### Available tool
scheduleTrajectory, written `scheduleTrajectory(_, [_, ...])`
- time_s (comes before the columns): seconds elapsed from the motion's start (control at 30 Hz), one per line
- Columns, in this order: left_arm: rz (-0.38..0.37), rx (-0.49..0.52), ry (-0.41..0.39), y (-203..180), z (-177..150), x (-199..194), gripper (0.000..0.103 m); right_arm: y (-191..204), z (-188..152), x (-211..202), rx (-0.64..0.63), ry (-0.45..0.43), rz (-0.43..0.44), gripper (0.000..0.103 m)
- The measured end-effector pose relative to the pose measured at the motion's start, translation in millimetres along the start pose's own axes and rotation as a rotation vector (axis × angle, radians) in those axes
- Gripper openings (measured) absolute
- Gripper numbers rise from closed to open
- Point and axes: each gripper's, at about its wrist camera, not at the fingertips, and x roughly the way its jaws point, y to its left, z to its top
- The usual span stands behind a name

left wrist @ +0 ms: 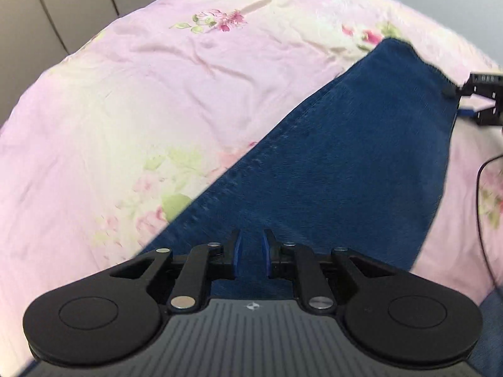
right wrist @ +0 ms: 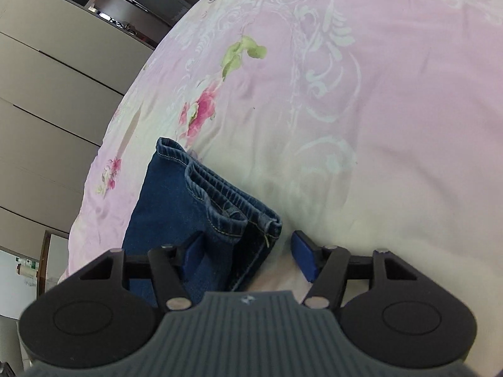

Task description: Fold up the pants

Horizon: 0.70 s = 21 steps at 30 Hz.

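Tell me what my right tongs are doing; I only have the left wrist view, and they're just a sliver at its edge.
Observer: The right tongs stand open, with nothing pinched.
Operator: Are the jeans between them?
Observer: Yes. A thick stitched edge of the jeans, bunched in layers, lies between the fingers.
Operator: And the finger on the picture's right?
Observer: Its blue pad sits over bare bedsheet, clear of the denim.
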Motion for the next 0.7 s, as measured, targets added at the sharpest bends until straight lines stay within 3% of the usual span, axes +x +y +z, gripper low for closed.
scheduleTrajectory(0.2, [0.053,0.089,0.060,11,9,24,0.017,-14,2,2,0.036,-0.050,0.057,0.012])
scheduleTrajectory(0.37, [0.037,0.077,0.082,16,16,45,0.015,17,11,-33,-0.084,-0.100,0.138,0.009])
scheduleTrajectory(0.5, [0.055,0.033,0.067,17,13,53,0.015,66,21,-70,-0.166,-0.145,0.216,0.009])
scheduleTrajectory(0.7, [0.062,-0.050,-0.013,30,-4,-10,0.015,169,12,-120,-0.350,-0.152,0.300,0.009])
